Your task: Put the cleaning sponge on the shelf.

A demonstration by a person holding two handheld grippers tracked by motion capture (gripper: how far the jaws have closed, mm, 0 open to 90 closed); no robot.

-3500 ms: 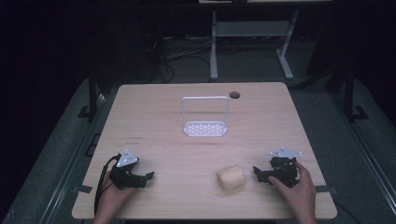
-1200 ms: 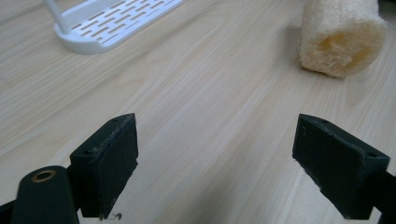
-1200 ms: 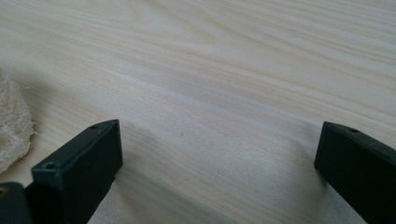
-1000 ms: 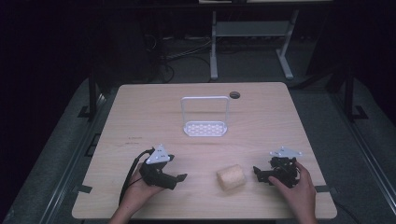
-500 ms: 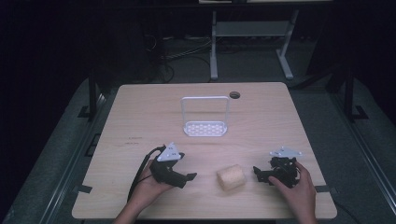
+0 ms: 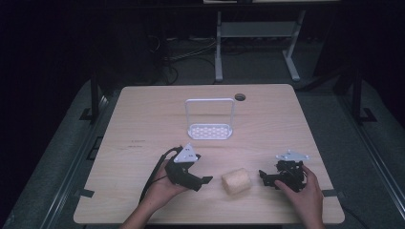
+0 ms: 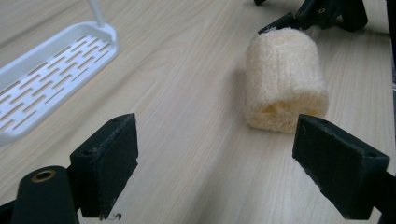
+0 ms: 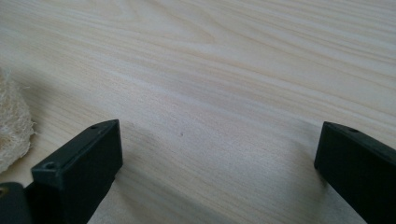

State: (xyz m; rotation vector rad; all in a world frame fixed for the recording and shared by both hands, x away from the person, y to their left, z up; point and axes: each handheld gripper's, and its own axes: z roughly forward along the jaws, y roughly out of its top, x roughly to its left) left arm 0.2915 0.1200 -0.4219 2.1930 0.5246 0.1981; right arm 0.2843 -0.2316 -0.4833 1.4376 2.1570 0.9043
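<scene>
The left gripper [image 6: 203, 180] has slid across the bench [image 6: 143, 124] toward the sponge [image 6: 237, 181] lying near the front edge, jaws wide apart, probably lining up a grasp, while the right gripper [image 6: 265, 176] rests beside it, jaws also apart.

The surface [image 6: 143, 124] is evenly lit from above against a dark room; shadows are soft, and the close gripper views blur slightly at their near edges

High overhead view onto table [image 6: 143, 124]; two low claw-mounted close-ups, loofah [image 7: 284, 79] shared.
</scene>
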